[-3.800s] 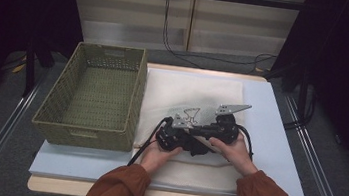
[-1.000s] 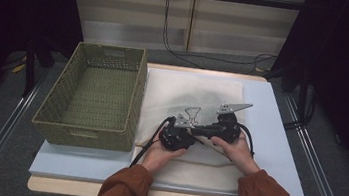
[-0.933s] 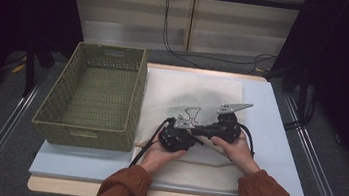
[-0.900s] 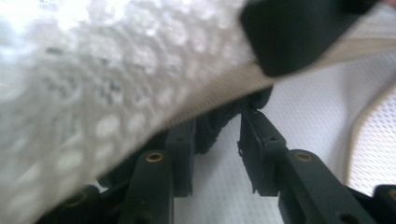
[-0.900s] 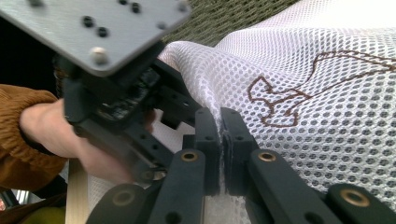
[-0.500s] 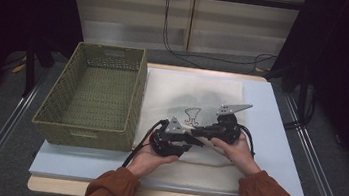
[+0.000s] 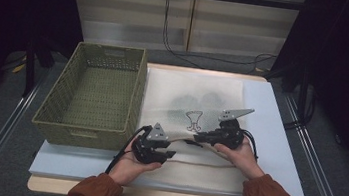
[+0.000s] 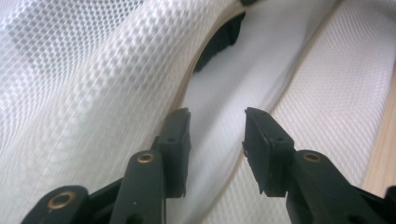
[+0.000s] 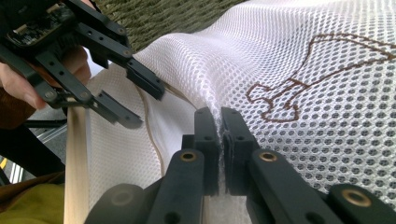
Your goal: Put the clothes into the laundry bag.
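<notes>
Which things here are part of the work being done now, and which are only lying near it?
In the job:
- white mesh bag
- right gripper, shut on a fold of the bag
- left gripper, jaws just opened, apart over the bag's edge, nothing pinched

Lying about:
- green woven basket, nothing in it
- pale blue mat
- cables behind the table

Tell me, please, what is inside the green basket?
The green basket holds nothing that can be seen: only its woven floor shows. The strip behind its near wall is hidden.
</notes>
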The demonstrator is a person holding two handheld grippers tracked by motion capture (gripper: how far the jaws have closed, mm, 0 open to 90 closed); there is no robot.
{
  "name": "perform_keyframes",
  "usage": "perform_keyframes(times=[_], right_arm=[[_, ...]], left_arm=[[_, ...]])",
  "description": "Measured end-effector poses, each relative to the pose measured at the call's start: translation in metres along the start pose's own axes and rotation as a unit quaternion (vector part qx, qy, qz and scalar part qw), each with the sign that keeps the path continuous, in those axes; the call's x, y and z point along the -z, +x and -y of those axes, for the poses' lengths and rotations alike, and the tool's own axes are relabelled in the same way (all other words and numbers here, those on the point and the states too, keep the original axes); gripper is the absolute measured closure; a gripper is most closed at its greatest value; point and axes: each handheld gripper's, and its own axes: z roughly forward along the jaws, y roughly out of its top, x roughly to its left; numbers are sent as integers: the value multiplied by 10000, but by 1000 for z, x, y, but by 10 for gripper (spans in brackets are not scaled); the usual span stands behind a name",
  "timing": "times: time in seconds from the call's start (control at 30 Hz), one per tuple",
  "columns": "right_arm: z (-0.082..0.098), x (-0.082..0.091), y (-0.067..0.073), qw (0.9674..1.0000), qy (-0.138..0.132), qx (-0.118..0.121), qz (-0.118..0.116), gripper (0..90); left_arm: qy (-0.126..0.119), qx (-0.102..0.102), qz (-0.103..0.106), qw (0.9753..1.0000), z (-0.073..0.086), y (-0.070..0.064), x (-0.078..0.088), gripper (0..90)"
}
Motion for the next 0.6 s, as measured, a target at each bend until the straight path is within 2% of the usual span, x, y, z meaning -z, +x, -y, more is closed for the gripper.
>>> perform_keyframes(times=[0.07, 0.17, 0.2, 0.33, 0.37, 0.5, 0.53, 0.57, 0.6], right_arm=[[2, 1, 0, 10000, 1, -10, 2, 867], [5, 0, 1, 10000, 48, -1, 25, 861], [7, 0, 2, 10000, 67, 9, 35, 860], [13, -1, 2, 9999, 99, 24, 30, 860], [14, -1, 2, 10000, 95, -7, 30, 859], [20, -3, 1, 9999, 65, 39, 71, 854], [21, -4, 1, 9999, 75, 58, 65, 854], [21, -5, 1, 9999, 99, 63, 76, 854], [22, -6, 1, 9998, 127, 57, 111, 856]], left_arm=[[-14, 9, 85, 10000, 4, 1, 2, 606], [-21, 87, 101, 9999, 11, 1, 5, 607], [59, 30, 45, 10000, 12, 0, 6, 609], [65, 27, 68, 10000, 16, -1, 10, 629], [118, -36, 49, 9999, 17, -1, 12, 627], [110, 44, 31, 9999, 21, -2, 17, 607], [130, -31, 28, 9999, 23, -1, 19, 604], [128, -26, 64, 9999, 24, -1, 20, 604], [17, 82, 35, 10000, 26, -2, 21, 604]])
